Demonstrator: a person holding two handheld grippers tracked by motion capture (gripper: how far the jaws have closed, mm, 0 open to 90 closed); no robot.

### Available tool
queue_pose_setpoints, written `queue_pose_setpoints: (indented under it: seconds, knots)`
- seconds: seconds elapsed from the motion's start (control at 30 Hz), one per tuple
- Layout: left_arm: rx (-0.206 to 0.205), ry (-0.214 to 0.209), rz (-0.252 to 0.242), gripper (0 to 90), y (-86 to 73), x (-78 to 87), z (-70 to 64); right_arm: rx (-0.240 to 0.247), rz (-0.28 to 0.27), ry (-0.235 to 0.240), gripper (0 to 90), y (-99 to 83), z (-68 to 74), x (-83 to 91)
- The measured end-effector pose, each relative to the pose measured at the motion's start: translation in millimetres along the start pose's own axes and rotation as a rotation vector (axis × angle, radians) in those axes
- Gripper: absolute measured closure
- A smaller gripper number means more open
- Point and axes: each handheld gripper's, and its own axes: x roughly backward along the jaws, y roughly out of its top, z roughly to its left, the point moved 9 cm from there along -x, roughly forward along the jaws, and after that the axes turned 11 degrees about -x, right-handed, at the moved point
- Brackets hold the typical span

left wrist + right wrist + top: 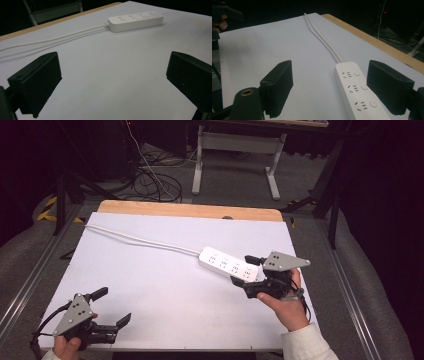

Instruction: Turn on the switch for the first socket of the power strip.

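My right gripper [248, 274] sits at the near end of the white power strip [229, 264], its jaws spread wide and closed on nothing. In the right gripper view the strip [357, 93] lies between those jaws, closer to the right-hand one, with a gap of bare sheet on either side; I cannot tell whether that jaw touches the strip's edge. The strip lies flat on the white table [165, 285], sockets and round buttons facing up, and its white cord [142, 240] runs from the far end of the strip toward the table's far left corner.

My left gripper [111, 307] is well apart from the strip, over the near left corner of the table, its jaws also wide open and empty. In the left gripper view the strip [136, 21] lies far beyond those jaws, with plain white surface between them.
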Motion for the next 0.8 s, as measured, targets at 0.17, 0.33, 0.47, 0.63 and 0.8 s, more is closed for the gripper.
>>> queue_pose_setpoints:
  seconds: [0.17,0.33,0.47,0.63,0.8]
  knots:
    - [-0.002,-0.014,0.001,0.3,0.2,0.2,-1.4,0.01,-0.006,0.018,19.1,-16.1,4.4,9.7]
    - [-0.004,-0.012,-0.001,0.3,0.4,-0.1,-1.4,0.018,-0.017,0.038,16.1,-34.7,6.3,18.2]
    - [-0.003,-0.006,-0.007,0.3,1.2,0.1,-2.4,-0.011,-0.027,0.034,15.5,-49.0,1.9,22.2]
    - [-0.006,-0.004,-0.011,0.3,1.6,-0.2,-2.3,-0.049,-0.047,0.037,15.6,-65.4,-3.1,25.8]
    - [0.001,-0.01,-0.013,0.3,1.7,0.1,-3.4,-0.085,-0.067,0.051,15.6,-85.5,-5.3,25.1]
